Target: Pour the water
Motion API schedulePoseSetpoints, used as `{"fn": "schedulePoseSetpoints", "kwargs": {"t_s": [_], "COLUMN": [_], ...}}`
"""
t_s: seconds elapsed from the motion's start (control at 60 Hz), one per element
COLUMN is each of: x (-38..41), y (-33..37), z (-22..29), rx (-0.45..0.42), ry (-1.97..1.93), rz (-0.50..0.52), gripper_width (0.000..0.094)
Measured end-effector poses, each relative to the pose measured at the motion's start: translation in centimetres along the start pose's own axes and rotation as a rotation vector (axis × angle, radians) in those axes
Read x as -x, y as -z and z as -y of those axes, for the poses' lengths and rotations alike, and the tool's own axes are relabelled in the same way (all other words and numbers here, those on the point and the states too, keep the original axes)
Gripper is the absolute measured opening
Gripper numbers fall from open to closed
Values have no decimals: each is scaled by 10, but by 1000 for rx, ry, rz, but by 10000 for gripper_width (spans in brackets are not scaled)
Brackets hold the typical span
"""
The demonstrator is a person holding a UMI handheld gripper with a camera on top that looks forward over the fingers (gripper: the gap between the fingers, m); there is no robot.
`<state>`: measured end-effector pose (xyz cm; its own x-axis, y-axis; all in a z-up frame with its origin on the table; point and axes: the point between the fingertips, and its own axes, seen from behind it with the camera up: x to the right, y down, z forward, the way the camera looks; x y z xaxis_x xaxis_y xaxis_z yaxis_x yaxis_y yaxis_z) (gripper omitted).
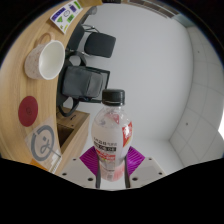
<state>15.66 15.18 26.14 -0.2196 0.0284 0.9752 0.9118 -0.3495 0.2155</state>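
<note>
Gripper (111,168) narrow, both pink pads (94,158) pressed on bottle (111,133), bottle upright between fingers, white cap on, held beside bench (62,145) edge, cup (44,60) well apart farther along bench, red coaster (28,111) between

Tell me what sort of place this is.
Probably an office or workroom: a wooden table carrying a white cup, with black office chairs on a pale floor beyond. The gripper is shut on a water bottle.
</note>
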Motion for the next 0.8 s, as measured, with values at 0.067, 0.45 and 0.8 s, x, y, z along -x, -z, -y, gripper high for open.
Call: {"fn": "schedulePoseSetpoints", "kwargs": {"t_s": [0.067, 0.45, 0.8], "x": [10, 46, 38], "y": [-8, -30, 4], "z": [33, 104, 71], "rx": [-41, -186, -148], "ry": [146, 373, -982], "rz": [-17, -20, 398], "gripper_width": [326, 325, 328]}}
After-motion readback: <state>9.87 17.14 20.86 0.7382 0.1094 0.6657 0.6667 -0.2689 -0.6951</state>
